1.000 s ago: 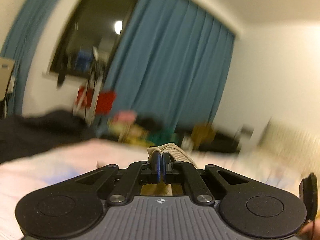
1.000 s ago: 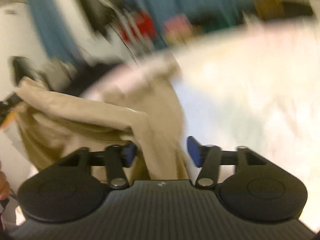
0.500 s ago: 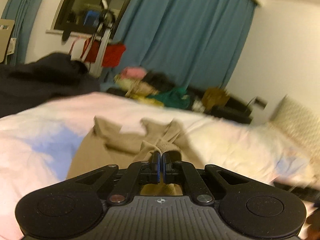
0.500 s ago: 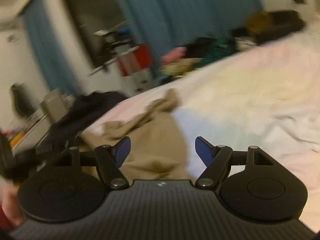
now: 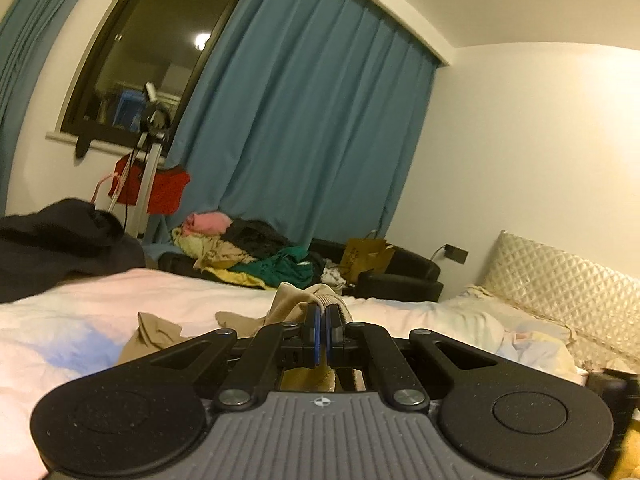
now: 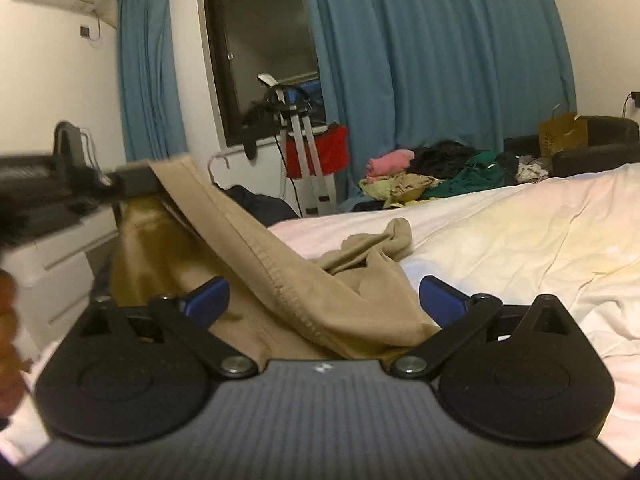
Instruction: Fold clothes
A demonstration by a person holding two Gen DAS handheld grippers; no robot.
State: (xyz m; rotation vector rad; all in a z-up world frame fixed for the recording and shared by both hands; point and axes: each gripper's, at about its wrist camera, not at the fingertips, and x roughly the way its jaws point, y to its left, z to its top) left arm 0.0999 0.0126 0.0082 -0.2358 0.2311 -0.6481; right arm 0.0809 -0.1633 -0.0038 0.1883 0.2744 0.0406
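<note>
A tan garment [image 6: 304, 292] lies partly on the white bed sheet [image 6: 520, 240]. My left gripper [image 5: 320, 320] is shut on its ribbed hem [image 5: 332, 300] and holds that edge up; in the right wrist view it [image 6: 132, 180] shows at upper left with the cloth stretched down from it. My right gripper [image 6: 324, 300] is open, its blue pads either side of the stitched hem that runs between them. The rest of the garment [image 5: 160, 336] is crumpled on the sheet.
A heap of mixed clothes [image 5: 248, 252] lies on a dark sofa beyond the bed. A black garment [image 5: 60, 248] sits at the left. A quilted headboard [image 5: 560, 280] and pillow stand at the right. White drawers [image 6: 52, 264] stand left of the bed.
My left gripper has kept its grip and lifted the hem. My right gripper has stayed open and moved closer, so the stretched hem now runs between its fingers.
</note>
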